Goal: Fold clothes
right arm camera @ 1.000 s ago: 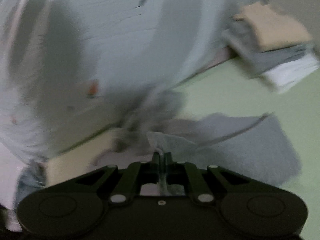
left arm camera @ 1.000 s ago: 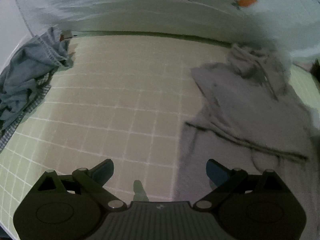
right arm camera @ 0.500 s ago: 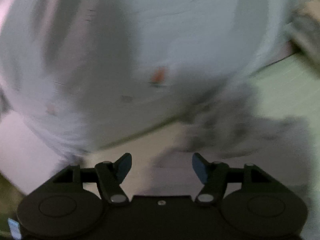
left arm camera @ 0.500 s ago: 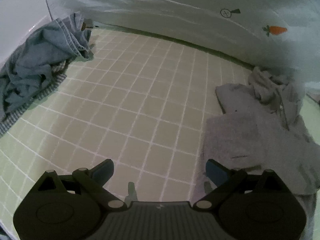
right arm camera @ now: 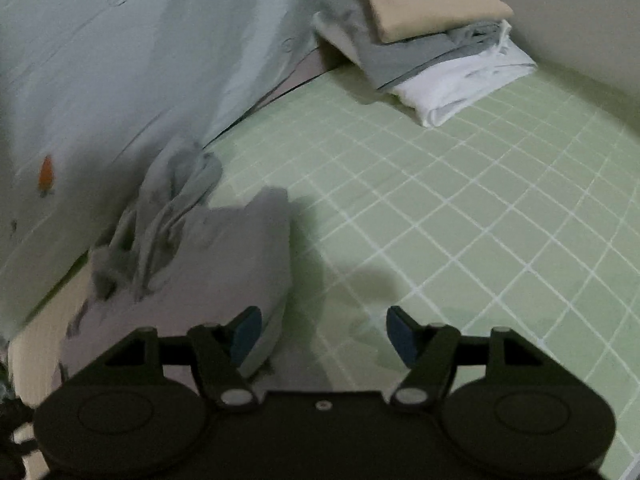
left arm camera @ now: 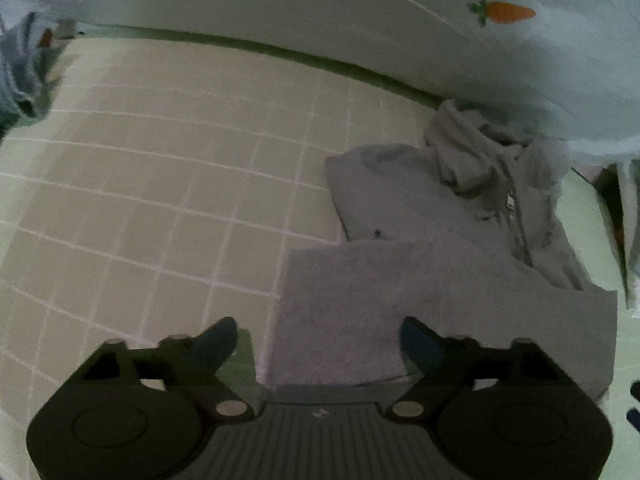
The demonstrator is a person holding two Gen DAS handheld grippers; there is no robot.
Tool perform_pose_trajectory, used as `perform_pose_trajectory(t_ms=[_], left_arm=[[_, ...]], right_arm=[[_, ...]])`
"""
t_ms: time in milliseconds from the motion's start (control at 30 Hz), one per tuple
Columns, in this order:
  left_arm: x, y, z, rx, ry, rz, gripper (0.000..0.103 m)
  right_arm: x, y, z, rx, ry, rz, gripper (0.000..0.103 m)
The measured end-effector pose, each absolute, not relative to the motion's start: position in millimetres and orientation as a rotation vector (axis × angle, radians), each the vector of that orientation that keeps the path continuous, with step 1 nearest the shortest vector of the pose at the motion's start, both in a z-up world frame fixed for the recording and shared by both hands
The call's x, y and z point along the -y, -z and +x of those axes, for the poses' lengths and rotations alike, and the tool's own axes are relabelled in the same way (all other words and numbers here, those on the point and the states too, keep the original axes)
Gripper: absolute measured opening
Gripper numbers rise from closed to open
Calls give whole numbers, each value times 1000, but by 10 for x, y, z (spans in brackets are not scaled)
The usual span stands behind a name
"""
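Observation:
A grey hooded zip jacket (left arm camera: 440, 264) lies partly folded on the green checked sheet (left arm camera: 160, 184), its hood bunched against the pale carrot-print bedding. My left gripper (left arm camera: 318, 342) is open and empty, low over the jacket's near left edge. In the right wrist view the same jacket (right arm camera: 224, 256) lies at the left. My right gripper (right arm camera: 322, 330) is open and empty, its left finger over the jacket's right edge, its right finger over bare sheet.
A stack of folded clothes (right arm camera: 424, 36), beige on grey on white, sits at the far right. A heap of blue denim (left arm camera: 20, 76) lies at the far left. Carrot-print bedding (left arm camera: 400, 20) rises behind the jacket.
My right gripper has let go of the grey fabric and opened, then swung over the jacket's right edge. My left gripper has stayed open and shifted over the jacket's left edge.

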State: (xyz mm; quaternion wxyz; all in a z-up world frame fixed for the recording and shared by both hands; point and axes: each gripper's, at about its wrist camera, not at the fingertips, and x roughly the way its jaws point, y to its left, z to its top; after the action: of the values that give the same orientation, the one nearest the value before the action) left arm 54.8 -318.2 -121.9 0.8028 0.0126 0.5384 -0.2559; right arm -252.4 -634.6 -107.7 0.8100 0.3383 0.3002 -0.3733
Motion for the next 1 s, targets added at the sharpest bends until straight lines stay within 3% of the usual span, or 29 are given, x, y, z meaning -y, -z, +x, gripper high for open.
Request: perform_pose_trajectory(t_ms=[167, 233, 333, 433, 1000], left_arm=[[3184, 1233, 523, -1147, 581, 11, 52], [3170, 1192, 523, -1134, 588, 24, 33], [3113, 1086, 536, -1104, 603, 30, 15], [3058, 922, 534, -1055, 617, 15, 9], [3130, 352, 645, -861, 715, -73, 7]], right_arm=[[6312, 1115, -2434, -688, 773, 673, 70], [6272, 1139, -2414, -708, 761, 664, 70], [6208, 1182, -2376, -740, 749, 651, 70], [6164, 1198, -2345, -754, 739, 635, 70], [6014, 1343, -2088, -902, 725, 400, 70]])
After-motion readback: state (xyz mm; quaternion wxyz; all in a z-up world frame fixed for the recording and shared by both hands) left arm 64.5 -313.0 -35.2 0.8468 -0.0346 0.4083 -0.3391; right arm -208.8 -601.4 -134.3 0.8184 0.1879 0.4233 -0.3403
